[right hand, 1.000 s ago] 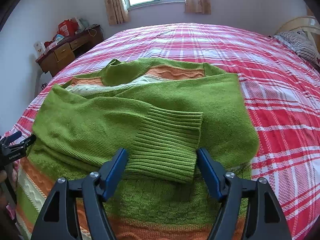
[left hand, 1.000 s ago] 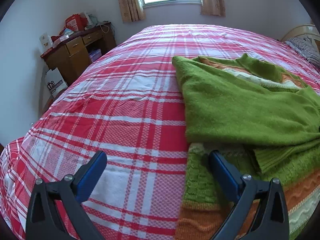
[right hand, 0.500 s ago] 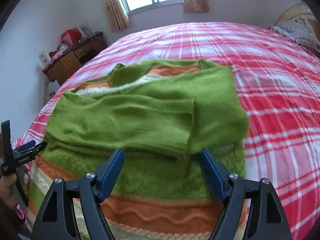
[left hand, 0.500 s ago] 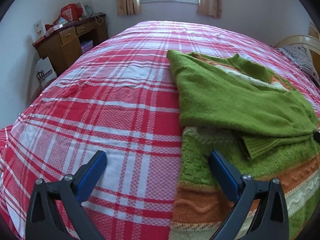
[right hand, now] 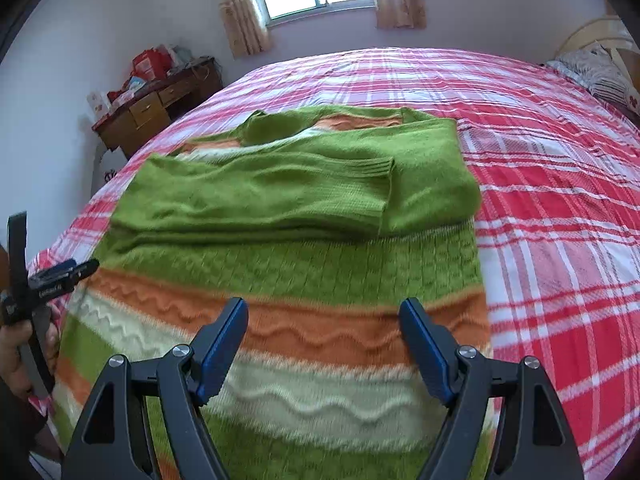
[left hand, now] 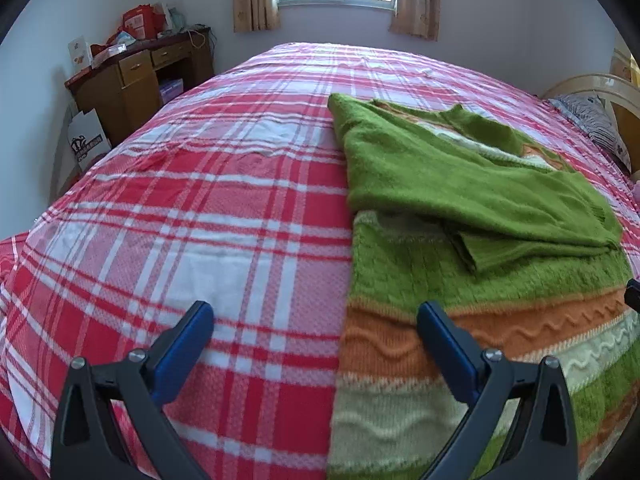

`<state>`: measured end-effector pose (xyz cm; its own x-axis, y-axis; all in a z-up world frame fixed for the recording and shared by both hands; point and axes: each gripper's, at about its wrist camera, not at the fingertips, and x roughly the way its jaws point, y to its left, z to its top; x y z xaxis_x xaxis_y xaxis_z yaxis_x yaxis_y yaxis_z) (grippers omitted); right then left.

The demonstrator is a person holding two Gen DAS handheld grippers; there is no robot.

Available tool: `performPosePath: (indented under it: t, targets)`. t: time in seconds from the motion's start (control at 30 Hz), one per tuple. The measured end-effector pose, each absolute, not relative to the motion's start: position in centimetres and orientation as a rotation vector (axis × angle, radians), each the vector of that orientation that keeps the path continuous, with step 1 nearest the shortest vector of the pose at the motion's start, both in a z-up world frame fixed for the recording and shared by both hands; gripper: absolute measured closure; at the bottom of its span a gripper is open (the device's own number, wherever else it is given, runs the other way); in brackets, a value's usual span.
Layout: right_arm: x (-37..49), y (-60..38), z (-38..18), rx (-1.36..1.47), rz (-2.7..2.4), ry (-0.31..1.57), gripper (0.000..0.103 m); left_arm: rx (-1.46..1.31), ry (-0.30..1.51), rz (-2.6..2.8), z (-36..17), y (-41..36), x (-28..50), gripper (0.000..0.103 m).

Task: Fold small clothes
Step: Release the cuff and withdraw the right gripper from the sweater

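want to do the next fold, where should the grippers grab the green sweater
Grip the striped hem of the sweater at its two near corners, one hand-held gripper each, coming from the near edge of the bed. Both sleeves already lie folded across the chest, and the hem is a flat free edge nearest the open jaws.

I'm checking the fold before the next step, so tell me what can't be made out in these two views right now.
- Sweater bottom hem: cut off by the lower edge in both views, partly behind the right gripper.
- Lower sleeve: mostly hidden under the sleeve folded on top, right wrist view.
- Left gripper: in the right wrist view, mostly cut off by the left edge.
- Items on the desk: too small and distorted to identify.
- Pillow: cut off at the right edge.
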<state>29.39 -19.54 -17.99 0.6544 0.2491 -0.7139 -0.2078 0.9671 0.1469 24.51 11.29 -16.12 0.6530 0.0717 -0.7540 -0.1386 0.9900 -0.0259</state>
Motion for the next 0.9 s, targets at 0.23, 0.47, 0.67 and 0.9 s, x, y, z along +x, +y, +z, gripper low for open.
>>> performPosePath:
  t: [0.23, 0.47, 0.67, 0.9]
  targets:
    - [26.3, -19.4, -17.4, 0.074, 0.288, 0.785, 0.024, -0.089, 0.846, 0.089, -16.3, 10.8, 22.0, 0.000]
    - [23.5, -18.7, -18.4, 0.035, 0.293, 0.805, 0.024, -0.074, 0.850, 0.045, -16.1, 10.2, 18.9, 0.000]
    - [21.0, -17.9, -18.7, -0.021, 0.305, 0.804, 0.024, -0.068, 0.845, 0.004, -15.6, 9.5, 16.1, 0.000]
    - [18.7, -18.0, -19.1, -0.046, 0.309, 0.796, 0.024, -0.044, 0.852, -0.028, -15.6, 8.6, 13.6, 0.000]
